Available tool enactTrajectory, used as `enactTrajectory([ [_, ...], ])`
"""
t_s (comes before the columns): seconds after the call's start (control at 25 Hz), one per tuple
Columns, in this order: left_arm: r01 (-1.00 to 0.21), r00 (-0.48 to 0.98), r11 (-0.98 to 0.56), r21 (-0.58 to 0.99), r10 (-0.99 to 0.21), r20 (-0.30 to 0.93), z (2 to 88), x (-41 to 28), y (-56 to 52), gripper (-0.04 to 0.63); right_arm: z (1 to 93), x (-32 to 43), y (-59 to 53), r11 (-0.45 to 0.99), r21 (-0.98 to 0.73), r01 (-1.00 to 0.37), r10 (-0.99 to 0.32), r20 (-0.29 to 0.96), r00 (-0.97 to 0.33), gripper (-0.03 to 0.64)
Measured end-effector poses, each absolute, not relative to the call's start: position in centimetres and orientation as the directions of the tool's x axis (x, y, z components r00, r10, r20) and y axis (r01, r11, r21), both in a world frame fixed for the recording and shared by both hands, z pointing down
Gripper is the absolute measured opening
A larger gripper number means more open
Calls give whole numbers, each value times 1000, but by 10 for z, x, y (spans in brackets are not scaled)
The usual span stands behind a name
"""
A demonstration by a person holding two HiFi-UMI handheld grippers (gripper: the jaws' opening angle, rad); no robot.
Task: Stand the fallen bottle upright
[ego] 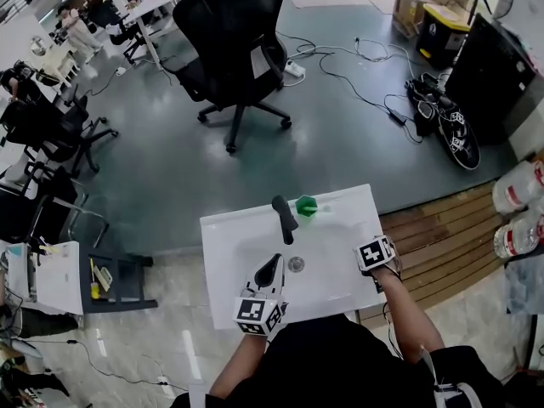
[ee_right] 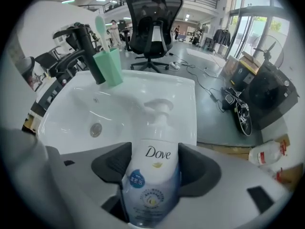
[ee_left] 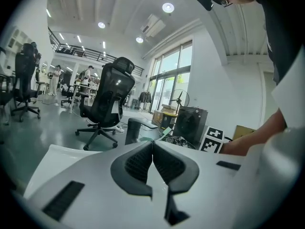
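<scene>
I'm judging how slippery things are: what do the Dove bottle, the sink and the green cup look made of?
Bottle: probably white plastic, smooth with soft sheen; moulded pump head and printed label.
Sink: glossy white ceramic or similar; bright reflections in the basin.
Cup: likely matte green plastic; even colour, no glare.

"Dove" printed on white pump bottle [ee_right: 151, 175]

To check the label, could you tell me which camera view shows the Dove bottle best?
The right gripper view: the bottle fills the space between the right gripper's pads, label and pump plainly visible. The head view hides it beneath that gripper; the left gripper view shows none of it.
</scene>
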State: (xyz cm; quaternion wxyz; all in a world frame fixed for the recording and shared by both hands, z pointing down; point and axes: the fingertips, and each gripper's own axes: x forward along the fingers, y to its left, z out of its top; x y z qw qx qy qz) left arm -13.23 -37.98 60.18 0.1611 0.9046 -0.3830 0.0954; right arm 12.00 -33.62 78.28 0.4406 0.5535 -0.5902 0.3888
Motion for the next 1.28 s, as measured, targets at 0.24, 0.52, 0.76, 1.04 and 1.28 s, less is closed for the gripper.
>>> enactTrajectory([
  [0.24,-731,681,-644,227,-666,305,606,-138,-379,18,781,123,-332,104,44,-994,-304,953,11,314],
  [0.52,-725,688,-648,235,-664,294,603,-135,-378,18,780,101,-339,130,-104,-986,-375,915,-146,310],
  [0.76,-711,702,-659,246,-648,294,605,-132,-373,18,762,120,-340,116,-5,-993,-452,890,-57,305],
  [1.04,-703,711,-667,248,-640,293,602,-129,-369,18,741,122,-336,114,-8,-994,-556,828,-70,302],
  [1.28,-702,711,-667,250,-636,300,605,-129,-366,18,713,127,-336,62,-25,-998,-631,774,-58,298],
])
